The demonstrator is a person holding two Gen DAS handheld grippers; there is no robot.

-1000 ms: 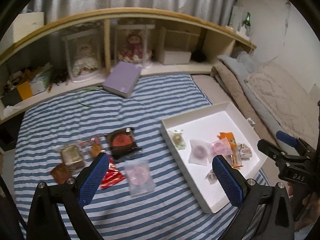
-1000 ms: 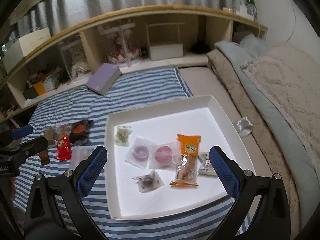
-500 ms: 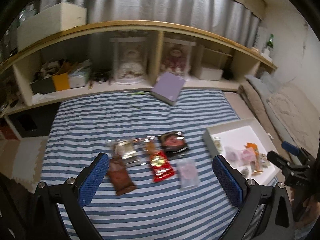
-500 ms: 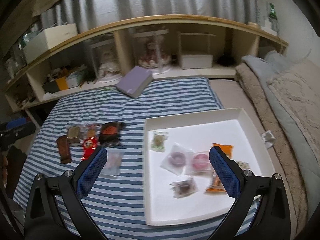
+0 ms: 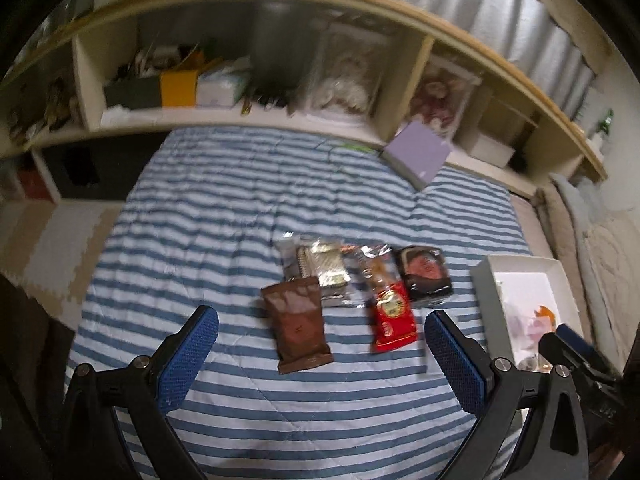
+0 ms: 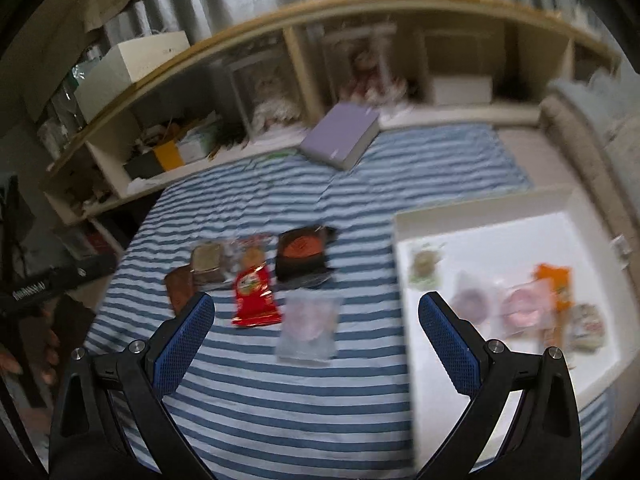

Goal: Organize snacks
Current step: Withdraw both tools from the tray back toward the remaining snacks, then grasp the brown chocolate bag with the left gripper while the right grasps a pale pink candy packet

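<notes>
Left-wrist & right-wrist views, both motion-blurred. Left tongs (image 5: 320, 344) released, blue pads wide apart, nothing btwn them; hovering above the striped bedspread (image 5: 224, 216). Right tongs (image 6: 316, 336) likewise released and empty, over the same bedspread.

Loose snacks on bedspread, grouped near centre: brown packet (image 5: 298, 326) nearest left tongs; red packet (image 5: 394, 316) just to its right; silver-foil packet (image 5: 326, 266) behind the brown one, edges overlapping; orange-tinted clear packet (image 5: 374, 266) above the red one; dark packet w/ red label (image 5: 426, 276) at right end of the row. Right-wrist view adds a clear pouch w/ pink contents (image 6: 310, 326), lying apart from the row, btwn right tongs' pads in frame.

White tray (image 6: 404, 264) sits on the bed to the right of the loose group; holds several snacks: greenish pouch (image 6: 424, 264), purple-ring pouch (image 6: 468, 302), pink-ring pouch (image 6: 522, 310), orange packet (image 6: 558, 292); further item at far right too blurred to identify.

Bkgd: lilac book (image 6: 342, 136) at far edge of bedspread, wooden shelf unit (image 5: 400, 92) behind.
</notes>
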